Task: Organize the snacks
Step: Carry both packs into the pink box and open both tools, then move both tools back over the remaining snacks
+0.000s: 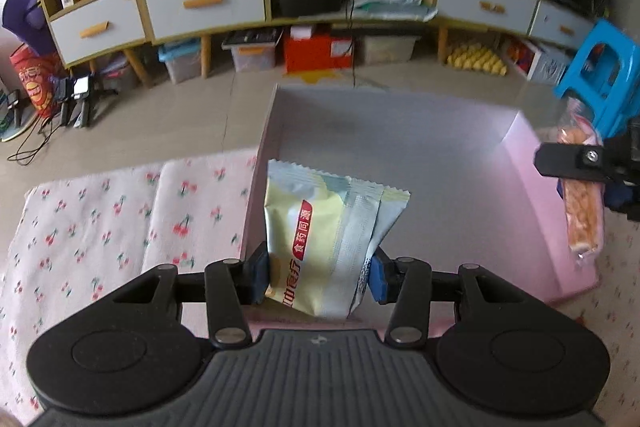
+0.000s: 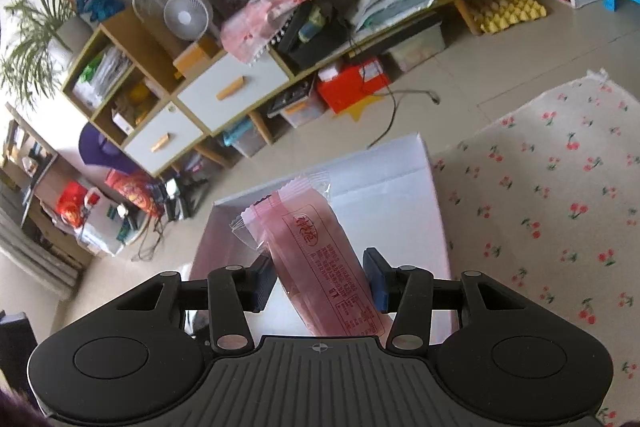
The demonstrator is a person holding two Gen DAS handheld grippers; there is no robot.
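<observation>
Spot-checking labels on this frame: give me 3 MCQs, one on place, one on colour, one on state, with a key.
1. Over what is the yellow snack packet held?
A. the pink box
B. the blue stool
C. a drawer

2. What colour is the long packet in the right gripper?
A. green
B. pink-red
C. black

3. What is the state of the left gripper?
A. open, nothing between the pads
B. shut on the yellow snack packet
C. out of view

Key: 1 A, the box's bare floor lies behind the packet; 2 B, a translucent pink wrapper with red print; 3 B, both blue pads press on the packet's sides.
</observation>
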